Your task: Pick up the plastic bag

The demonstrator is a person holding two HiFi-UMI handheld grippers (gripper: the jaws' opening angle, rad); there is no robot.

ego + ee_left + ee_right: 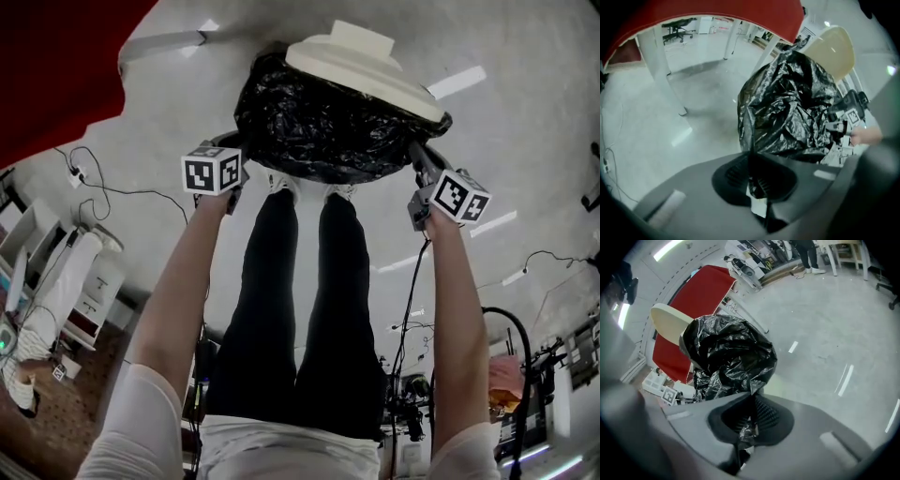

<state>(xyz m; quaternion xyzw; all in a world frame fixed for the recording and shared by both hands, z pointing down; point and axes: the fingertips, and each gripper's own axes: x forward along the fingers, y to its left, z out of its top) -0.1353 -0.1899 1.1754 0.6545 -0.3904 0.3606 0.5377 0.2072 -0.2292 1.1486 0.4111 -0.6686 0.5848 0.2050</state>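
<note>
A crumpled black plastic bag [319,122] hangs over the grey floor, with a cream round lid or bin [361,61] against its far side. My left gripper [236,183] is at the bag's left edge and my right gripper [419,161] at its right edge. In the left gripper view the jaws [751,161] are shut with a fold of the bag's black film [787,108] pinched between the pads. The right gripper view shows the same: jaws [751,401] shut on a strip of the bag [726,357]. The bag spans between the two grippers.
A red table top [56,66] on white legs [658,61] stands just left of the bag. My own legs [300,300] and shoes are directly below it. Cables [94,187] and white equipment [75,281] lie at the left; a black stand [511,356] is at the right.
</note>
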